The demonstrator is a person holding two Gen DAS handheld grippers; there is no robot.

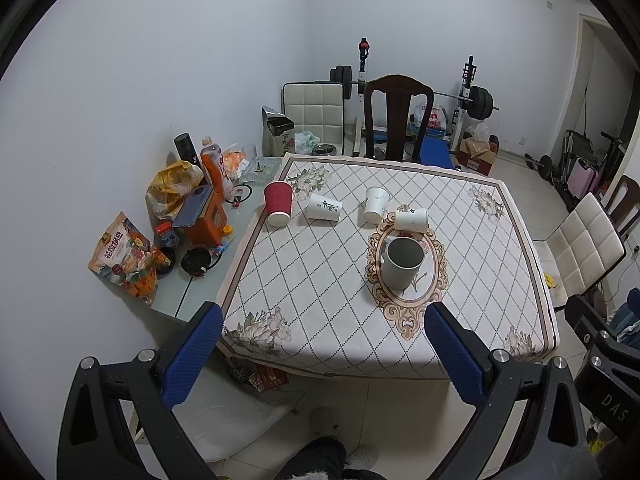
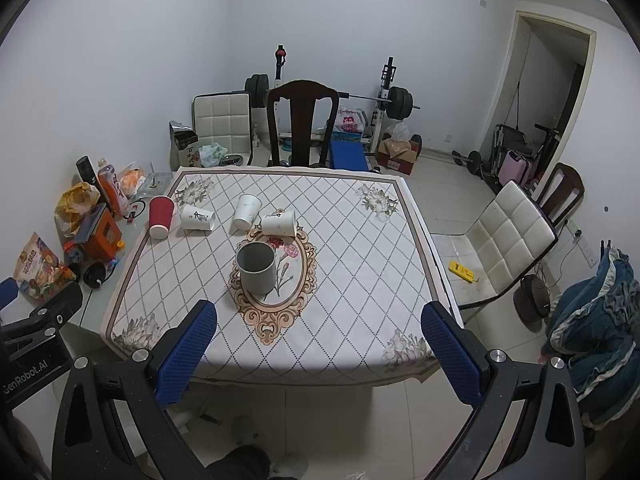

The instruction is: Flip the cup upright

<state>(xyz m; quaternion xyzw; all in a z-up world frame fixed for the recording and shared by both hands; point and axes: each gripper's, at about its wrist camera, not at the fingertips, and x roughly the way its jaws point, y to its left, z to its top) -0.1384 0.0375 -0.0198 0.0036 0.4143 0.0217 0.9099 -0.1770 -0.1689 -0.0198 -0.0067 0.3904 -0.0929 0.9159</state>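
Both grippers, left (image 1: 324, 344) and right (image 2: 320, 344), are held spread and empty, short of the table (image 2: 360, 280). Four paper cups lie tipped beyond the upright mug (image 2: 256, 268). The red cup (image 2: 161, 216) is judged light and crushable; its sidewall should be pinched gently.
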